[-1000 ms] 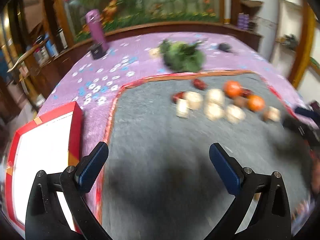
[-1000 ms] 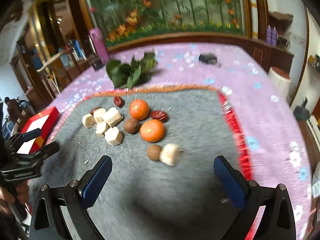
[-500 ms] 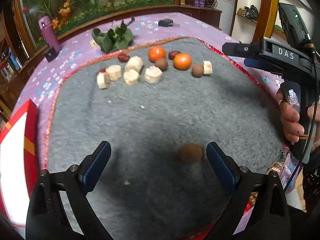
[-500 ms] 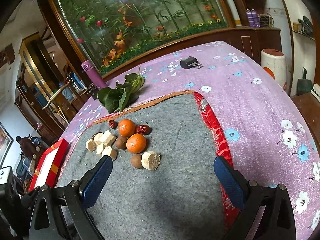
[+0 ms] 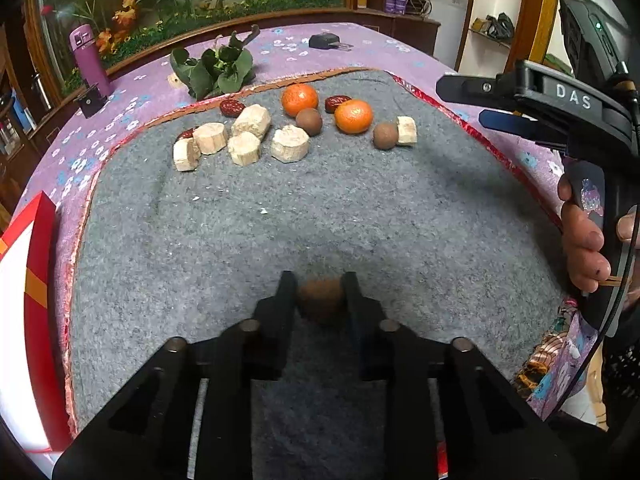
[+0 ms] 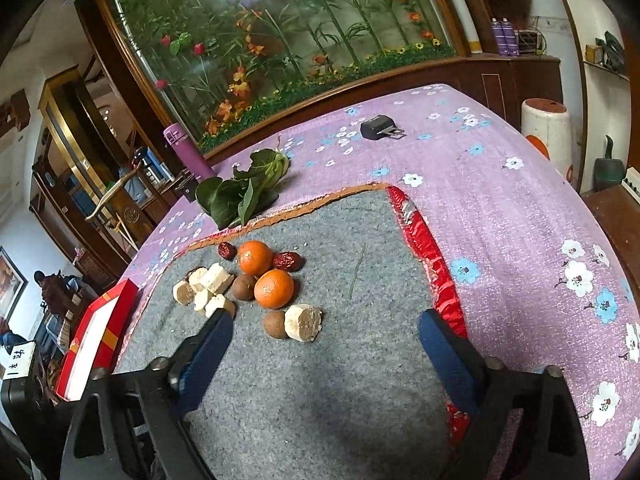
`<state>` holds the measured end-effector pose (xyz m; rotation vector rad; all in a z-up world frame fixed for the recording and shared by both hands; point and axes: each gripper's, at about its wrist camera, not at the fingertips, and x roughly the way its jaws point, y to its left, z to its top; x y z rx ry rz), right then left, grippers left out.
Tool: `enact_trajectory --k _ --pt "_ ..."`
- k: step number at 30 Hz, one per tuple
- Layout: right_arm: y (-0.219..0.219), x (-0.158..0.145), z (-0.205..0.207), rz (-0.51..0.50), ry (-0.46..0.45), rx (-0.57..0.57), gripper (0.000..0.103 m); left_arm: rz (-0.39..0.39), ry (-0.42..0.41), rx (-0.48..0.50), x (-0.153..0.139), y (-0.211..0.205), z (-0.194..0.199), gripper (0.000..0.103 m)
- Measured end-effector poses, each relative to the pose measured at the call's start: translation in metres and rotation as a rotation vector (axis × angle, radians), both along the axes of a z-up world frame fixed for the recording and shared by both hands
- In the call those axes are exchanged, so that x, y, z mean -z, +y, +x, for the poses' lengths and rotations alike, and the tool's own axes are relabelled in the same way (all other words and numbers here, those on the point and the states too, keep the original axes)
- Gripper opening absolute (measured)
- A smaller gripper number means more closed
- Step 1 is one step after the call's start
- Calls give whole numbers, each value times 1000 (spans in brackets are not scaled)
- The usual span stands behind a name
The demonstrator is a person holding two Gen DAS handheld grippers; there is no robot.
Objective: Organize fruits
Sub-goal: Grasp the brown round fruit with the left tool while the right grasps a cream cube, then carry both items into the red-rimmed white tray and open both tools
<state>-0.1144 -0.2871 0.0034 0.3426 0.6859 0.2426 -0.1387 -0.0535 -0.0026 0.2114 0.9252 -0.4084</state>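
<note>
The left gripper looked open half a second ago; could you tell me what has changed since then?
The left gripper has closed on the lone brown fruit near the front of the grey mat. The right gripper stays open and empty. The oranges, cut chunks and other fruit have not moved.

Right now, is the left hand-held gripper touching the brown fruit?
Touching. The left wrist view shows the left hand-held gripper with both fingers pressed against the sides of the brown fruit, no gap visible.

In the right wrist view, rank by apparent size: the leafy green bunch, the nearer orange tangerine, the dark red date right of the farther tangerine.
1. Leafy green bunch
2. Nearer orange tangerine
3. Dark red date

The bunch lies farthest yet looks largest.
</note>
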Motion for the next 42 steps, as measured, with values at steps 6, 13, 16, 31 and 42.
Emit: enact_trajectory --k 6,13,16,31,42 --pt "38 -3 17 -76 70 -87 74 -57 -18 -67 -10 28 6 21" --pt "69 15 41 -219 159 -80 54 -104 -60 -154 -28 62 5 21" --pt "52 18 38 -105 174 -106 53 -118 -78 -170 -33 71 4 21" --pt "9 33 56 318 350 -17 23 -153 -94 -161 -40 75 2 21" --pt "11 24 43 460 334 -96 17 -189 -139 -234 -56 114 -3 21"
